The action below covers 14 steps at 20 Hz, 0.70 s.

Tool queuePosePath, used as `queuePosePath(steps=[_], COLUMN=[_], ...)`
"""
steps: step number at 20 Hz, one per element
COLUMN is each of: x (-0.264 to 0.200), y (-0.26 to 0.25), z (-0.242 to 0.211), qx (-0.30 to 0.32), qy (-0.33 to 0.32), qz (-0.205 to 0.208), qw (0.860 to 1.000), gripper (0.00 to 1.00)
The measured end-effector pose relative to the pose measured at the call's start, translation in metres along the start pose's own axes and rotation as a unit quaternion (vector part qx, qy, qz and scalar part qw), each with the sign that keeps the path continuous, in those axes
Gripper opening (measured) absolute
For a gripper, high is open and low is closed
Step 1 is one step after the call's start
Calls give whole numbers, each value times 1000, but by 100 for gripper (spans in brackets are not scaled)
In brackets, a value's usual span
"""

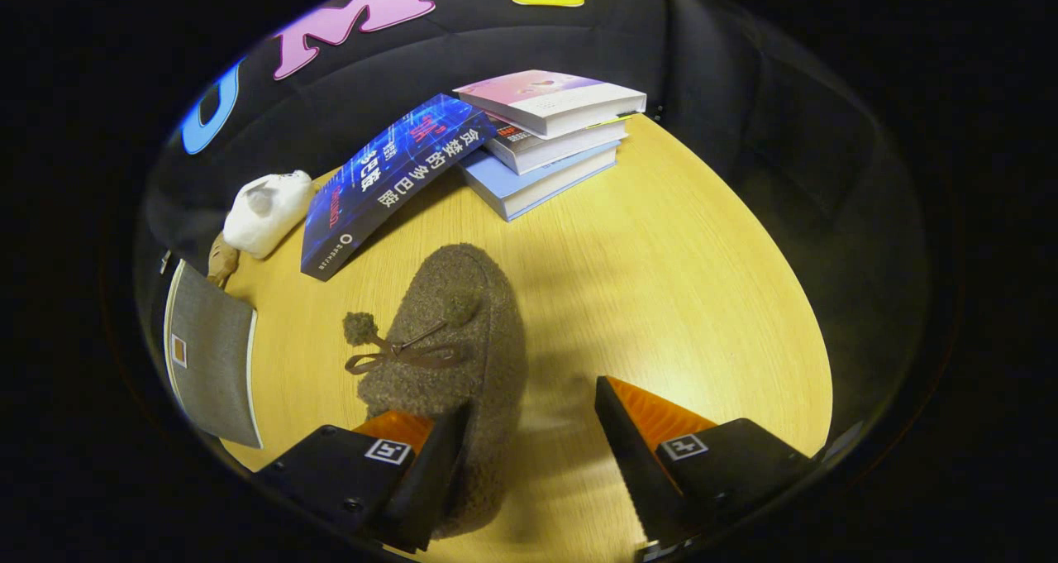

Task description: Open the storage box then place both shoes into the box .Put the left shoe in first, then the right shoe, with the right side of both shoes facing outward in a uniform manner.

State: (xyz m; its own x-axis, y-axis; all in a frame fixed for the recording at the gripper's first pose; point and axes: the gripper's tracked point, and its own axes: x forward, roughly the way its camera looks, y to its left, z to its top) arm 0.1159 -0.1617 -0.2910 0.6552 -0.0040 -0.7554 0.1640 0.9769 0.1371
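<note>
Gripper (529, 431): fingers spread apart, gripping nothing; left finger touches the shoe's side.
Shoe (450, 340): brown, fuzzy, bow with pompoms, mid-tabletop (661, 282), heel between the fingers.
Books (545, 137): stacked at far edge.
Blue book (388, 178): leaning on stack.

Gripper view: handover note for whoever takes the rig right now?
Hand-held gripper: open, fingers spread, nothing clamped.
Brown fuzzy shoe lies on the wooden table; its near end sits between the fingers, against the left finger, with a gap to the right one. Cannot tell whether it is the left or right shoe.
Grey box-like item stands at the table's left edge; possibly the storage box, state unclear.
Done: nothing confirmed.
Left: grip this shoe, box both shoes.
</note>
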Motion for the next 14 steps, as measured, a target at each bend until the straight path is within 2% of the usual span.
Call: queuePosePath(steps=[1, 2, 3, 4, 6, 8, 11, 14], x=[2, 2, 2, 2, 3, 1, -2, -17], y=[3, 8, 13, 17, 14, 15, 16, 18], z=[1, 1, 0, 0, 1, -1, -3, 6], qx=[1, 4, 7, 8, 11, 20, 19, 20], qy=[0, -2, -3, -4, -13, -14, -7, -30], qz=[0, 3, 5, 7, -11, -8, 8, 2], qw=[1000, 1000, 1000, 1000, 1000, 1000, 1000, 999], gripper=[88, 72, 64, 46, 27, 11, 7, 5])
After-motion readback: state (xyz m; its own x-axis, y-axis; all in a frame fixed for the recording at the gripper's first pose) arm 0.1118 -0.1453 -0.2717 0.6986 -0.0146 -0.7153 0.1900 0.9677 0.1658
